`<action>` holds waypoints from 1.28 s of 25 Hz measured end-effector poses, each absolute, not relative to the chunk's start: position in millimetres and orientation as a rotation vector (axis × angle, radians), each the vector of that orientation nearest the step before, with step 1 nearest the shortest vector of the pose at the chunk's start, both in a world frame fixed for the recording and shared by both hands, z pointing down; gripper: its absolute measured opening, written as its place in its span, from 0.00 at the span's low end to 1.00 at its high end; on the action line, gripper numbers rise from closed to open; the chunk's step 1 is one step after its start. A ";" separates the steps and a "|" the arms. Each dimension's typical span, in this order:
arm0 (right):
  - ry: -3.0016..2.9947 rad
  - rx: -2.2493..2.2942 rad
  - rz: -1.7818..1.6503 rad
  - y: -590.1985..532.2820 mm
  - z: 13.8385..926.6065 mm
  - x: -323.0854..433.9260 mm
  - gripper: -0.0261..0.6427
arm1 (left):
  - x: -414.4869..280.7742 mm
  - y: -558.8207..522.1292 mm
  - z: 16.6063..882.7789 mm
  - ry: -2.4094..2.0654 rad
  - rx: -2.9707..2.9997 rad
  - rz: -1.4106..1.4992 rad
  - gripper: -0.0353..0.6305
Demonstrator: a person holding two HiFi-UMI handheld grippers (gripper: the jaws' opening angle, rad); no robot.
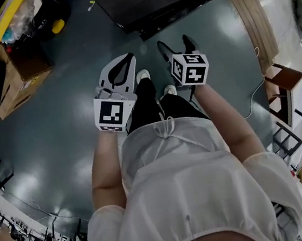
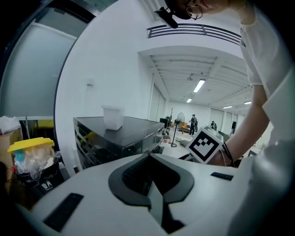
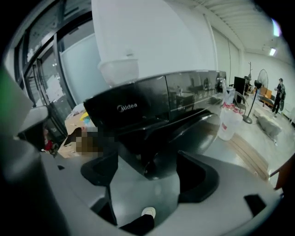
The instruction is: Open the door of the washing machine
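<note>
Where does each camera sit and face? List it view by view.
Head view: on the person's head, looking steeply down at the floor; torso, arms, legs, left gripper and right gripper show.
Left gripper view: on the left gripper, facing the washing machine; the right forearm shows.
Right gripper view: on the right gripper, facing the machine's front; a shoe shows between open jaws.
Shared: both gripper views show the white tub on the machine.

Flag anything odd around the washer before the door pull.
Washer door already seems to stand ajar, swung out from the front, though it is hard to be sure. A white tub sits on the washer's top. Nothing spilled or damaged in view.
</note>
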State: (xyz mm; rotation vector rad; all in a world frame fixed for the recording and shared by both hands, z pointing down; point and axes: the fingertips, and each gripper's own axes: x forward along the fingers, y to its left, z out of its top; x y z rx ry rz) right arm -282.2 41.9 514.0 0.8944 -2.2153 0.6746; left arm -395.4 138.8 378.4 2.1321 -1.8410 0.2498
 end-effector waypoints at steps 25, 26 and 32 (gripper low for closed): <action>-1.710 1.060 0.967 10.8 664.4 -312.6 0.34 | -449.5 113.3 472.0 -1.770 2.074 0.221 0.09; -1.710 1.058 0.961 10.9 664.1 -312.5 0.32 | -449.4 113.4 472.5 -1.770 2.065 0.224 0.09; -1.695 1.092 0.974 14.2 663.8 -307.3 0.29 | -449.2 118.8 470.0 -1.806 2.006 0.248 0.09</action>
